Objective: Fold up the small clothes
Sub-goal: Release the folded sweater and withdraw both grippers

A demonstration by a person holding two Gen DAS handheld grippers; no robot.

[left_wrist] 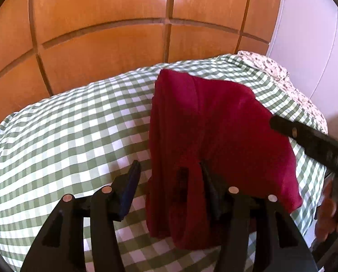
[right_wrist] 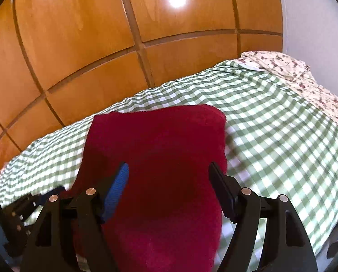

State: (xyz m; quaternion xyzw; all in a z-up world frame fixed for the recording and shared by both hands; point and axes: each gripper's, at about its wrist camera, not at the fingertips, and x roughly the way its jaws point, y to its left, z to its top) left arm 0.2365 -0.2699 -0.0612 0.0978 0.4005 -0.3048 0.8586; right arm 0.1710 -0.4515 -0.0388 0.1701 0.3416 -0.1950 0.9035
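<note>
Since the bed [right_wrist: 282, 136] fills most of both views, start there: green-and-white checked cover, a flowered sheet [right_wrist: 304, 77] at its far right end, a wooden panelled wardrobe [right_wrist: 101, 45] behind. The red garment [right_wrist: 159, 154] lies on the cover near the front edge, already doubled over into a long narrow shape with layered edges along its left side, so I judge at least one fold done; probably another fold across and some smoothing are left, though no other clothes show. No basket, box or drawer is in view, so nothing to report on containers. Right tongs [right_wrist: 169, 179] hang over the garment's near end, fingers well apart, cloth below them but not pinched, holding nothing. Left tongs [left_wrist: 169, 172] are partly open at the garment's left edge; one finger [left_wrist: 136, 170] over the cover, the other against the folds, no clamp visible.
</note>
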